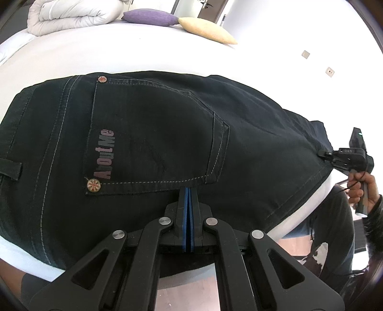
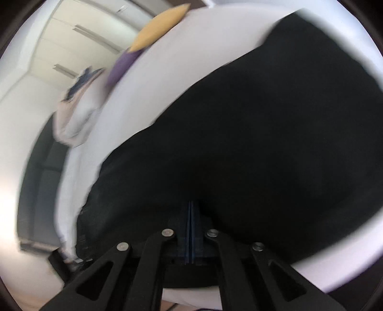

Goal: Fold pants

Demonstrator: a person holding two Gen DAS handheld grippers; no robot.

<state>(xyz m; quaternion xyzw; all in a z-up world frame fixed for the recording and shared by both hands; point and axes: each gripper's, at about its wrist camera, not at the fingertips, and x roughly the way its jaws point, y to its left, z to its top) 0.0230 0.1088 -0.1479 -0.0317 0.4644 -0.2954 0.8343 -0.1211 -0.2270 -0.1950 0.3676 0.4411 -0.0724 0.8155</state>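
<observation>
Black jeans lie spread on a white bed, back pocket with "AboutMe" print facing up. My left gripper is shut with its blue pads together, tips on the jeans just below the pocket; whether it pinches cloth is hidden. My right gripper shows at the right, shut on the jeans' edge. In the blurred right wrist view the jeans fill the frame and the right gripper is shut on the dark cloth.
A purple pillow, a yellow pillow and a rolled white duvet lie at the far side of the bed. The bed's near edge runs below the jeans, with floor and the person's legs beyond.
</observation>
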